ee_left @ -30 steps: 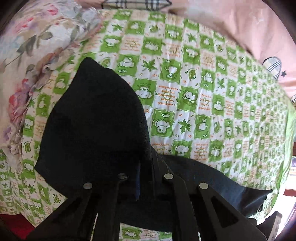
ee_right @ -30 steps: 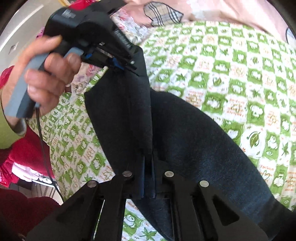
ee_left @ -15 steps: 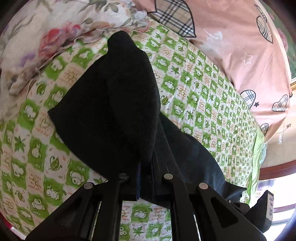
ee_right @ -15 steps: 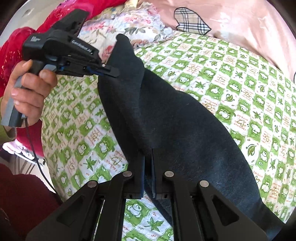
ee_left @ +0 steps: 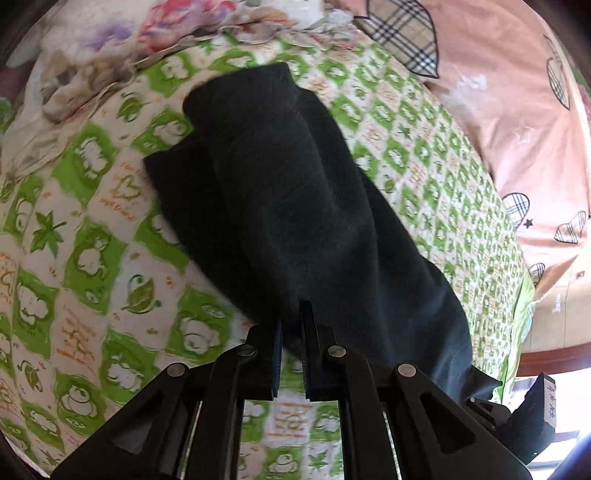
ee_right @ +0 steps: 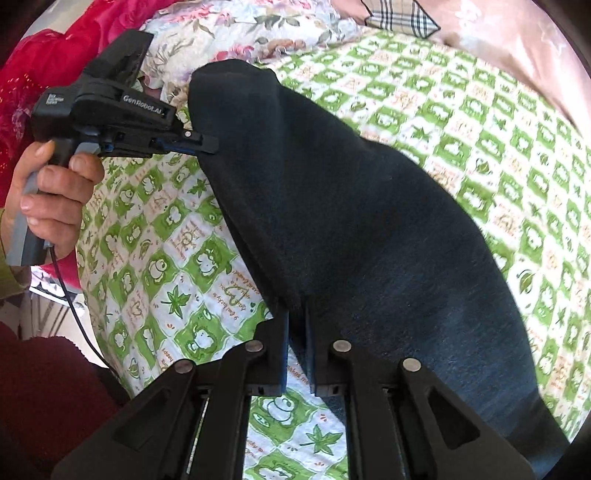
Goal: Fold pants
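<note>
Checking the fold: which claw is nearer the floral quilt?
Left. The left claw grips the pants beside the floral quilt; the right claw is farther down.

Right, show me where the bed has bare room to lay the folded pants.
Bare green checked sheet lies between the dark pants and the pink cover. Crowded at the floral bedding near the left gripper.

Pants (ee_left: 295,206), one pair: dark navy, soft knit fabric, doubled lengthwise into a long band lying diagonally across a green-and-white checked bedsheet (ee_left: 92,258), near edge lifted.
</note>
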Available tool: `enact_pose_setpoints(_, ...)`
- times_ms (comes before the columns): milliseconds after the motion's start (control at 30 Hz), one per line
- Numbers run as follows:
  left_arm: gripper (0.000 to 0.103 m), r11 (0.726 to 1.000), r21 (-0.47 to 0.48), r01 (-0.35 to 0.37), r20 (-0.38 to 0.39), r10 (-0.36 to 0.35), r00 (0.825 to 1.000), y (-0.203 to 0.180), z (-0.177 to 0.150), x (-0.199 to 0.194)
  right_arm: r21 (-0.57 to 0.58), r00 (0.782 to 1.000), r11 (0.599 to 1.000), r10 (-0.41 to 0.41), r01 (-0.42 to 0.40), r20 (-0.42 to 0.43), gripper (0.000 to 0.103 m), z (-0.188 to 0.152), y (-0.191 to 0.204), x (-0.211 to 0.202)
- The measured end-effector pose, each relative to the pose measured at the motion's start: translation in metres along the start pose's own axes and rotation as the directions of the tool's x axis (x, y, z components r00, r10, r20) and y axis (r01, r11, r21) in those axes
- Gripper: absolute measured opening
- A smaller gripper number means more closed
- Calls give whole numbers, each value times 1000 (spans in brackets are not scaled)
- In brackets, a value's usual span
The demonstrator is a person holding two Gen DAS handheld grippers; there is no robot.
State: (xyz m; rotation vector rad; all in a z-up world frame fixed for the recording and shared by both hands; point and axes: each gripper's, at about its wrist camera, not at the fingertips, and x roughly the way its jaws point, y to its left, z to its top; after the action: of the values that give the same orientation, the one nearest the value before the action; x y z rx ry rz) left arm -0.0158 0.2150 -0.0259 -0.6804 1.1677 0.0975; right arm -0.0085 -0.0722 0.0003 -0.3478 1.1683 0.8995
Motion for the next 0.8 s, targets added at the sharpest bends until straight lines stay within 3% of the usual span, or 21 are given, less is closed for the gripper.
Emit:
enact_pose_setpoints(167,11,998,-21,-56,37,57,998,10,2,-12,23,999,999,47,-47,2,40,0,1,-2)
enact_pose_setpoints(233,18,998,-25,-64,51,65,997,12,5,-20,21,998,998,54,-54,14,40,2,3,-5)
enact_pose_setpoints(333,50,996,-42,-81,58,83,995,16,9,-30,46,996,996,72,-74,45,40,7,1,-13)
enact_pose_setpoints(533,56,992,-73,-107,29,109,994,21,18,-32,127,988,987,85,-101,126,40,24,-18,-28)
enact_pose_setpoints(800,64,981,-168,-98,-17,97,995,41,35,-24,306,974,945,44,-112,220,40,59,-76,-38)
